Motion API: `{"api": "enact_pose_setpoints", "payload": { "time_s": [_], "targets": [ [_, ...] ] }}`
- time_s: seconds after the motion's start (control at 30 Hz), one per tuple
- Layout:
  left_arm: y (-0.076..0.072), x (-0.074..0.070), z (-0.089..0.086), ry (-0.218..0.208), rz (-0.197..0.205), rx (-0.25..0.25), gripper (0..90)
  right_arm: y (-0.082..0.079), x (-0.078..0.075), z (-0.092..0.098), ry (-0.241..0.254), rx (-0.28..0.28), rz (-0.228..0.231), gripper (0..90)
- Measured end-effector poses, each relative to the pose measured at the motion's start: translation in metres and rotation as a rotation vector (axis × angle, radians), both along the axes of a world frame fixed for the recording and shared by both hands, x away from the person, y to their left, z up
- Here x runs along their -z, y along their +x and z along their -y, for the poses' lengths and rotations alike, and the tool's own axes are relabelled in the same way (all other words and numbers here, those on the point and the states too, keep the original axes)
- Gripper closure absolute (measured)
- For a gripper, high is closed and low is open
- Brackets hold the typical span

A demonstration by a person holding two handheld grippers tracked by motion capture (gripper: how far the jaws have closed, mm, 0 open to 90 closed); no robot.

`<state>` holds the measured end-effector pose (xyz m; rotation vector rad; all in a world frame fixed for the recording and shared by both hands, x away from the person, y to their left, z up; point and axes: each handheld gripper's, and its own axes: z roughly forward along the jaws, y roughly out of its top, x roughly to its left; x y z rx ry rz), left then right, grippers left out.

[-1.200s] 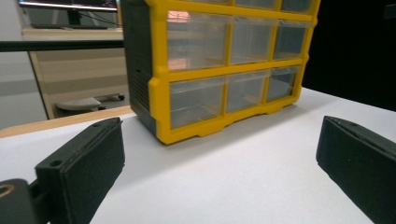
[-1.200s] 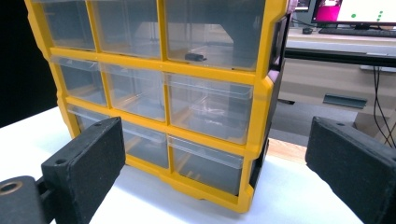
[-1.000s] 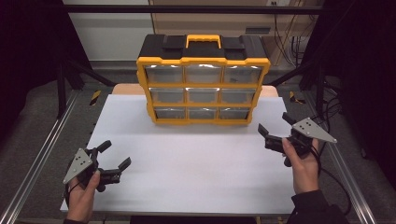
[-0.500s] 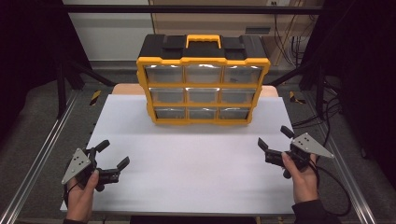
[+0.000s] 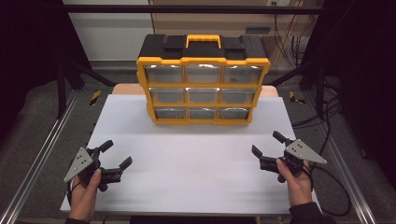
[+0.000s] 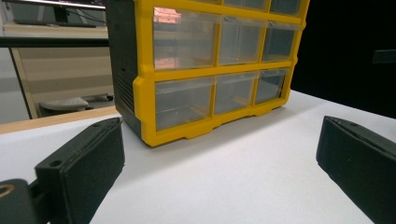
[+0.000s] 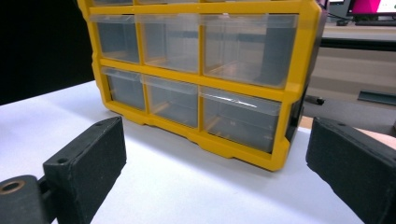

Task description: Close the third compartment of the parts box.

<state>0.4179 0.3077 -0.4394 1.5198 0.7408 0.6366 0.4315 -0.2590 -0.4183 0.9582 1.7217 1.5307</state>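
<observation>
We held the left hand-held gripper [image 5: 113, 158] and the right hand-held gripper [image 5: 270, 150] low over the near corners of the white counter [image 5: 196, 163], both with jaws spread wide and nothing between them. The yellow-and-black drawer organizer [image 5: 203, 79] stood upright at the far middle of the counter, well apart from both.

The risks, as we judged them: the organizer looked tall for its depth, so a pull on an upper drawer [image 6: 184, 39] with nothing bracing the frame could have tipped it toward us or slid it across the smooth counter. The clear drawer fronts [image 7: 240, 119] offered only a thin lip, so a jaw could have slipped off, or caught two neighbouring drawers at once.

The organizer's drawer face pointed toward us, its carry handle [image 5: 203, 40] up. Its long axis ran left to right across the counter, parallel to the near edge, with the drawers sliding out toward our side.
</observation>
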Motion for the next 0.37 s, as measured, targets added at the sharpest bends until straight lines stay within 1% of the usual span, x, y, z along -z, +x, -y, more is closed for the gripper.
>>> {"api": "enact_pose_setpoints", "payload": {
  "time_s": [0.17,0.23,0.37],
  "targets": [
    [-0.001,-0.001,0.004,0.003,0.006,0.006,1.0,0.001,0.006,-0.006,0.001,-0.014,0.002,5.3],
    [0.0,0.0,0.007,0.011,0.002,0.007,1.0,0.002,0.007,-0.008,0.001,-0.026,-0.001,5.3],
    [0.0,0.0,0.009,0.011,-0.001,0.0,0.9,0.004,0.009,-0.014,-0.004,-0.046,-0.006,6.2]
  ]
}}
